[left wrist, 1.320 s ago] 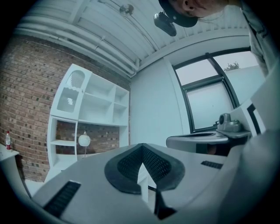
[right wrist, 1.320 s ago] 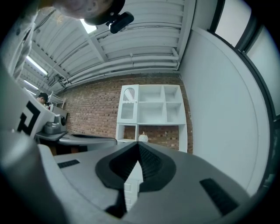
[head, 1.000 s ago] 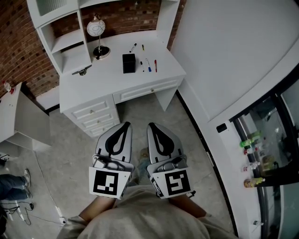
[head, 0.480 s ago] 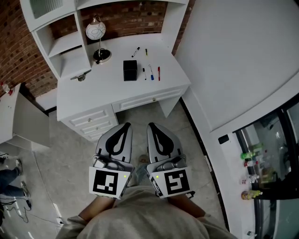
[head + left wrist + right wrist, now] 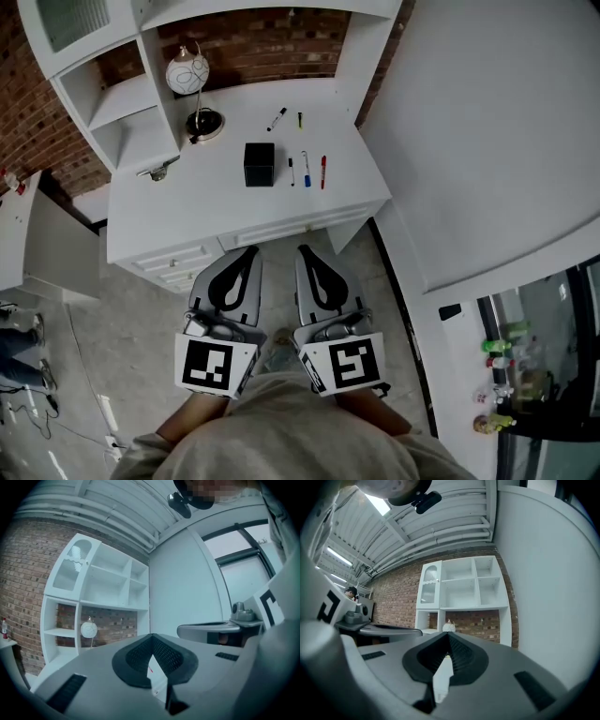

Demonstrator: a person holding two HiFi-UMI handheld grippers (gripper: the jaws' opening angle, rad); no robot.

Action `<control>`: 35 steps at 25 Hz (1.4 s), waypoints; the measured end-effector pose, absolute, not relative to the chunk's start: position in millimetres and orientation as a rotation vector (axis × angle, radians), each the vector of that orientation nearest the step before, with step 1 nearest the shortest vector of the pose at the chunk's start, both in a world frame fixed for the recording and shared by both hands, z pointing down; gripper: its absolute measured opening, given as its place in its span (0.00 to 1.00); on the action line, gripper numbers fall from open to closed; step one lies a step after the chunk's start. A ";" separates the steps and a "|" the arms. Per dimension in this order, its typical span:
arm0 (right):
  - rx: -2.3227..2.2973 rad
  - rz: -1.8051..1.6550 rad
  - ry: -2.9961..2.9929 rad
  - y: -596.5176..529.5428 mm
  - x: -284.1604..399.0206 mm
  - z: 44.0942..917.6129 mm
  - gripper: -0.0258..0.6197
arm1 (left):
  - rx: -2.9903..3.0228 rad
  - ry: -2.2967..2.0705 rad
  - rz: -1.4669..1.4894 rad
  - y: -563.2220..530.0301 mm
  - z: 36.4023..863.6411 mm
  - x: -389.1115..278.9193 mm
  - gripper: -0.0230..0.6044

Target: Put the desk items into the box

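Red brick wall (image 5: 253, 42) backs the scene, a smooth white curved wall (image 5: 487, 122) closes the right side, and grey tiled floor (image 5: 141, 328) lies under me.

White desk with drawers (image 5: 187, 211) stands against the brick, ahead of both grippers and well apart from them. Tall white open shelf unit (image 5: 103, 103) rises along the desk's left and back edges.

Left gripper (image 5: 246, 253) and right gripper (image 5: 305, 251) sit side by side low in the head view, held level above the floor and pointing at the desk front. Left gripper view: grey jaws clenched, ribbed black pads meeting at the tip, nothing between them. Right gripper view: same, jaws pressed together and empty.

White globe-shaped lamp on a dark round base (image 5: 187, 73) stands at the desk's back left, beside the shelf unit.

Small black cube-shaped box (image 5: 259, 164) sits upright near the middle of the desktop.

Five loose desk items lie on the bare top, none in the box:
- black marker (image 5: 277, 119), behind the box, angled
- yellow pen (image 5: 300, 120), just beside the marker
- thin black pen (image 5: 291, 172), just right of the box
- blue pen (image 5: 306, 170), next along
- red pen (image 5: 323, 172), farthest right, near the desk's edge

Small metallic object (image 5: 161, 171) lies at the shelf unit's foot; I cannot tell what it is.
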State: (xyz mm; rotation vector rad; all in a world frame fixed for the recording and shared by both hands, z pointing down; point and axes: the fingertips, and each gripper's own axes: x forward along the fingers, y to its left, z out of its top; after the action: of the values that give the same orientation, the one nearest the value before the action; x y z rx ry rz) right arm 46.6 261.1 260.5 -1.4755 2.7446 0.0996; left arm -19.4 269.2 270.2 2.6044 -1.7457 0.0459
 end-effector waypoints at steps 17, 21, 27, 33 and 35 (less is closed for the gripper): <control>-1.383 0.029 2.795 180.5 70.4 277.8 0.06 | 2.555 -1.837 0.092 195.8 277.5 -4.2 0.04; -1.369 0.028 2.812 174.6 64.1 282.4 0.06 | 2.541 -1.836 0.091 189.0 283.5 -8.9 0.04; -1.384 0.044 2.813 157.1 54.7 283.0 0.06 | 2.563 -1.800 0.097 168.0 287.9 -12.3 0.04; -1.433 0.035 2.805 120.3 47.5 289.8 0.06 | 2.572 -1.754 0.112 129.4 297.9 -19.8 0.04; -1.451 0.028 2.802 103.7 44.1 292.8 0.06 | 2.578 -1.740 0.113 112.1 299.8 -23.7 0.04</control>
State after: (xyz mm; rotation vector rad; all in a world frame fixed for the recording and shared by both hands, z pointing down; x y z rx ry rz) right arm 44.1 103.7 292.8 -1.4510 2.8018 0.0278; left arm -23.7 112.1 299.8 2.5779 -1.7398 0.1134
